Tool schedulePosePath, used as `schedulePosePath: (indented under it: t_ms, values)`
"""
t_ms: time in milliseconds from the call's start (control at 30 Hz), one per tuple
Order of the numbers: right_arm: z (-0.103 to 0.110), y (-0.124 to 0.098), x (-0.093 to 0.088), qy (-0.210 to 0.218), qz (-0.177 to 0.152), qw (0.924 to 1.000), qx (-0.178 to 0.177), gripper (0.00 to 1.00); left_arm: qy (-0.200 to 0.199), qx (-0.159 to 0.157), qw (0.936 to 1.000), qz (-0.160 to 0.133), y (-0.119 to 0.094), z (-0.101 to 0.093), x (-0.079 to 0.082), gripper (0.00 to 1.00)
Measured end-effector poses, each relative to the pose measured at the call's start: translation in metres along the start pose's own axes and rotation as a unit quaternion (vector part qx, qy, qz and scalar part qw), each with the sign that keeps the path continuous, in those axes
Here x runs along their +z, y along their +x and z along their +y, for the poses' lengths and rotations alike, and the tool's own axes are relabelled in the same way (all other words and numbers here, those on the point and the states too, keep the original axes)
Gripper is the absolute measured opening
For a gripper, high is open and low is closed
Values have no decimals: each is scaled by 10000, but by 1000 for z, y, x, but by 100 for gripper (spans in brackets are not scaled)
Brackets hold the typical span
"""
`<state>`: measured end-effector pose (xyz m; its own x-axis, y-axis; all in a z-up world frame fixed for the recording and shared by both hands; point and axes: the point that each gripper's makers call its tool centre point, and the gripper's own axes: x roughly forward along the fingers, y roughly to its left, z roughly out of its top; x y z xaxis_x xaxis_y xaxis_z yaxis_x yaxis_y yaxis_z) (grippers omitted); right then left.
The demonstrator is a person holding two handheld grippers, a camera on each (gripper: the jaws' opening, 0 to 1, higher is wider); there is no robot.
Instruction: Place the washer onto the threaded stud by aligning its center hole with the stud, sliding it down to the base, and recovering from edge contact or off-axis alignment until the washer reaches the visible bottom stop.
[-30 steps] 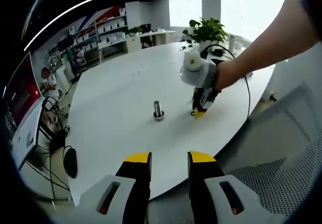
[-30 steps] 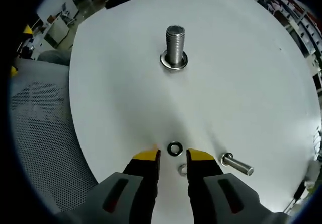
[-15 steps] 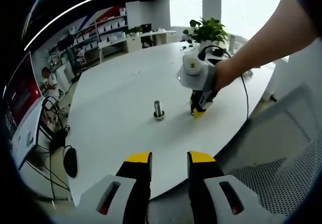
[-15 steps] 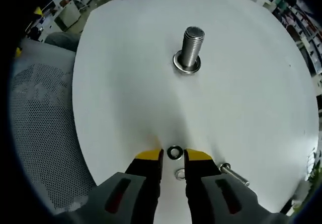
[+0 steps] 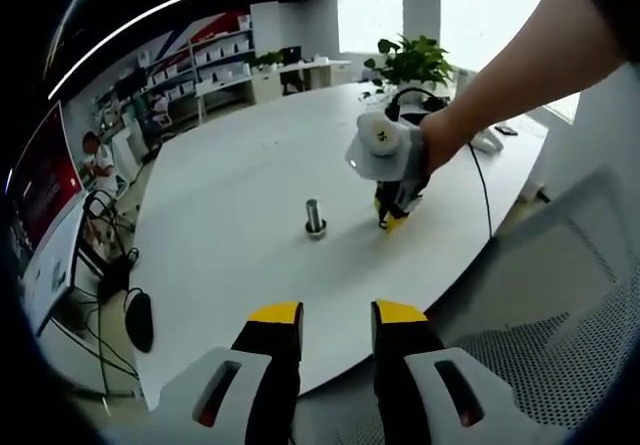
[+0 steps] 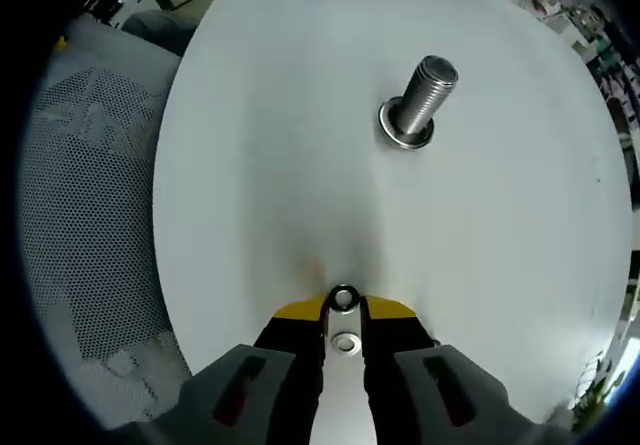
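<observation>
The threaded stud [image 6: 425, 95] stands on the white table [image 6: 260, 165], with a washer [image 6: 405, 137] lying round its foot. My right gripper [image 6: 343, 307] is down at the table, well short of the stud. Its yellow tips pinch a small dark washer [image 6: 343, 297] lying flat between them. A second, paler washer [image 6: 346, 343] lies further back between the jaws. In the left gripper view the stud [image 5: 315, 217] is at mid-table, and a hand holds the right gripper [image 5: 390, 223] nose-down just right of it. My left gripper [image 5: 337, 315] hangs open over the near table edge, holding nothing.
A mesh chair [image 6: 90, 185] stands by the table edge on the left of the right gripper view. A potted plant [image 5: 410, 62] and a cable [image 5: 480, 170] lie at the table's far side. A black mouse [image 5: 139, 322] rests on a lower desk.
The right gripper has moved forward over the dark washer and its jaws have narrowed onto it. The loose bolt has left that view. The left gripper is still.
</observation>
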<state>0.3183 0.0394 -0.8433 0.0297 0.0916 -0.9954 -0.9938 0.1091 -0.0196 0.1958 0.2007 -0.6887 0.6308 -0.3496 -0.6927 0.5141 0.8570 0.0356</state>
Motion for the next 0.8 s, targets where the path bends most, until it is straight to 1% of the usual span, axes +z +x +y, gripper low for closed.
schedulePosePath:
  t_ms: [167, 267, 367, 500, 667, 800]
  values:
    - [0, 0, 0, 125, 310, 9994, -48, 15, 8, -15, 10000, 16, 1, -1, 0, 25]
    - [0, 1, 0, 186, 415, 9989, -133, 15, 2, -6, 10000, 11, 0, 0, 0, 25]
    - [0, -1, -1, 357, 347, 9986, -151, 15, 2, -3, 10000, 10, 0, 0, 0, 25]
    - [-2, -1, -2, 625, 124, 9979, -118, 15, 6, -1, 10000, 4, 0, 0, 0, 25]
    - [-1, -1, -1, 823, 76, 9964, -178, 15, 8, -1, 10000, 4, 0, 0, 0, 25]
    - [-2, -2, 0, 1129, -188, 9934, -101, 16, 9, 0, 10000, 8, 0, 0, 0, 25]
